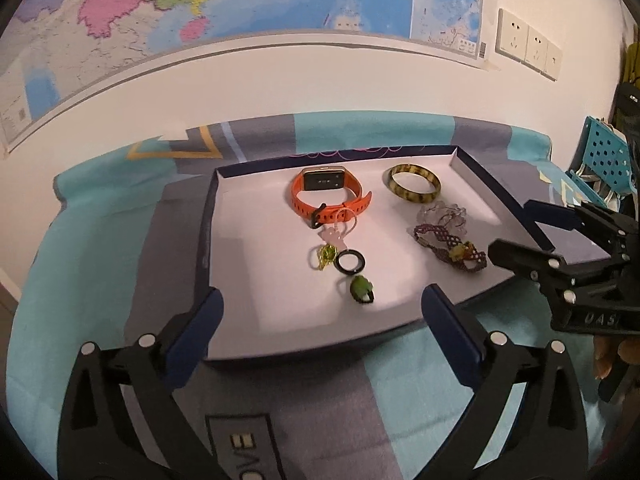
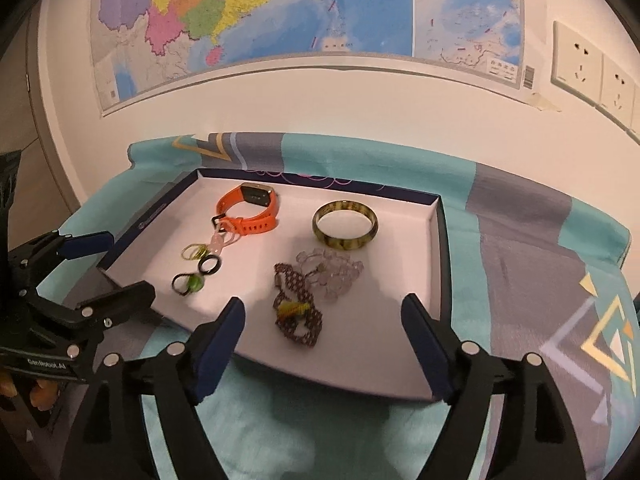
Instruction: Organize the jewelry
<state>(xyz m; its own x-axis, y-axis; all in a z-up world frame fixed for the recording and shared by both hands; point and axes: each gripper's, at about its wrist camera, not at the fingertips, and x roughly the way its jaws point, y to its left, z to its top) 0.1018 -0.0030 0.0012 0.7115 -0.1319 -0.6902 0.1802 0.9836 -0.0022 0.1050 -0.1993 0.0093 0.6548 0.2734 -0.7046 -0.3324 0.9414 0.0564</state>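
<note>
A shallow white tray with a dark blue rim (image 1: 211, 236) (image 2: 438, 264) lies on the cloth. In it are an orange watch (image 1: 330, 194) (image 2: 250, 212), a yellow-brown bangle (image 1: 414, 183) (image 2: 345, 225), a clear bead bracelet (image 1: 444, 214) (image 2: 332, 270), a dark woven bracelet (image 1: 448, 248) (image 2: 298, 312), a black ring (image 1: 351, 261) (image 2: 209, 265), a green-stone ring (image 1: 361, 289) (image 2: 188, 283), a yellow-green ring (image 1: 323, 256) (image 2: 194, 251) and a pink charm (image 1: 334, 234) (image 2: 222, 240). My left gripper (image 1: 322, 304) (image 2: 116, 268) is open and empty at the tray's near edge. My right gripper (image 2: 324, 316) (image 1: 516, 232) is open and empty, by the woven bracelet.
The tray rests on a teal and grey patterned cloth (image 1: 100, 248) (image 2: 520, 248) against a white wall with a map (image 2: 280, 12) and wall sockets (image 2: 576, 66). A blue perforated basket (image 1: 604, 156) stands to the right of the table.
</note>
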